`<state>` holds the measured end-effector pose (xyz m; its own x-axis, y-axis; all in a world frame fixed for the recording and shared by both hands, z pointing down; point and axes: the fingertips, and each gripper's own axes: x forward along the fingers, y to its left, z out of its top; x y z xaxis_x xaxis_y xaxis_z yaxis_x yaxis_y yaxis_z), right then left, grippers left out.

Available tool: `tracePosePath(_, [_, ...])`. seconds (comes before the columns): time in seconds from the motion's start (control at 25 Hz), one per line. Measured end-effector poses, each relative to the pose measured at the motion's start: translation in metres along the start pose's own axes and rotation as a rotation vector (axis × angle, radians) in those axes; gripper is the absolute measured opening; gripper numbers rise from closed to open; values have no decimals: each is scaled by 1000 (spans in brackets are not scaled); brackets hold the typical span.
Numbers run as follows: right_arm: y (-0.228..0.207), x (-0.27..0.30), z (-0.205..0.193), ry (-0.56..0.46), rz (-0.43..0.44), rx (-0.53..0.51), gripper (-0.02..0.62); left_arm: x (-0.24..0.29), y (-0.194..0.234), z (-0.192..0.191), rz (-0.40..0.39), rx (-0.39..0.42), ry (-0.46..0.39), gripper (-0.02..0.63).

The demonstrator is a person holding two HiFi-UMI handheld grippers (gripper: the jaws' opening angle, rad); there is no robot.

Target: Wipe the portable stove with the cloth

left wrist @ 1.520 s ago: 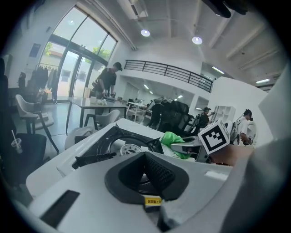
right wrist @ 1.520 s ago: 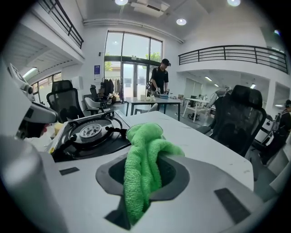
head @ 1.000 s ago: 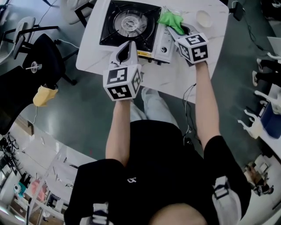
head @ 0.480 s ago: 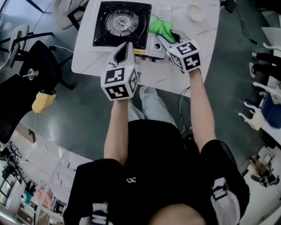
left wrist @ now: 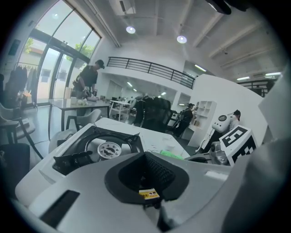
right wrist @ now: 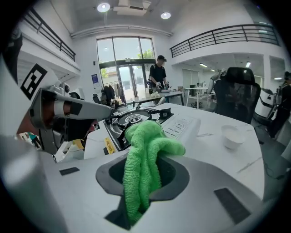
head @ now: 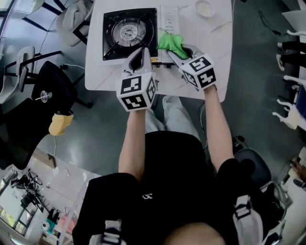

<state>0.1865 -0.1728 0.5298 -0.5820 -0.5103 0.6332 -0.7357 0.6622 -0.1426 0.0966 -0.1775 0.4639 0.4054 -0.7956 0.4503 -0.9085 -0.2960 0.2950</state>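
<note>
The portable stove point(head: 129, 32) has a black top and a round burner, and it stands on a white table point(head: 213, 45). Its burner point(left wrist: 109, 148) also shows in the left gripper view, and the stove point(right wrist: 136, 119) lies ahead in the right gripper view. A green cloth point(head: 171, 43) rests at the near end of the stove's pale right-hand panel. My right gripper point(head: 178, 51) is shut on it, and the cloth point(right wrist: 144, 164) hangs out between the jaws. My left gripper point(head: 138, 57) is shut on nothing and hovers at the stove's near edge.
A small white bowl point(head: 204, 7) sits on the table's far right, also seen as the bowl point(right wrist: 233, 135) in the right gripper view. Chairs point(head: 52, 76) stand on the floor to the left of the table. Other people and tables are far off in the room.
My right gripper has drawn the cloth from the far end of the stove's right panel back towards its near end. The left gripper stays by the stove's near edge.
</note>
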Motion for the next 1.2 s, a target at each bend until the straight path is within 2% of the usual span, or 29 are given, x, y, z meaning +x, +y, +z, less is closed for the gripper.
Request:
tracePosePath(0.16, [15, -3, -10, -24, -17, 53, 67, 3, -2, -5, -55, 34, 24, -3])
tracePosePath(0.28, [26, -10, -13, -73, -32, 148, 67, 2, 5, -7, -74, 28, 29, -3])
tracePosePath(0.4, [37, -20, -15, -151, -87, 247, 67, 1, 8, -5, -111, 45, 35, -3])
tracePosePath(0.56, [50, -25, -5, -236, -168, 310, 67, -10, 25, -4, -133, 56, 43, -3])
tracePosePath(0.88, [69, -11, 29, -280, -275, 293, 69, -38, 77, 14, -108, 44, 2, -3])
tracePosePath(1.08, [74, 10, 40, -239, -351, 268, 70, -52, 121, 17, -57, 5, -22, -3])
tracePosePath(1.2, [85, 26, 48, -215, -338, 237, 71, -61, 140, 20, -43, -14, -40, -3])
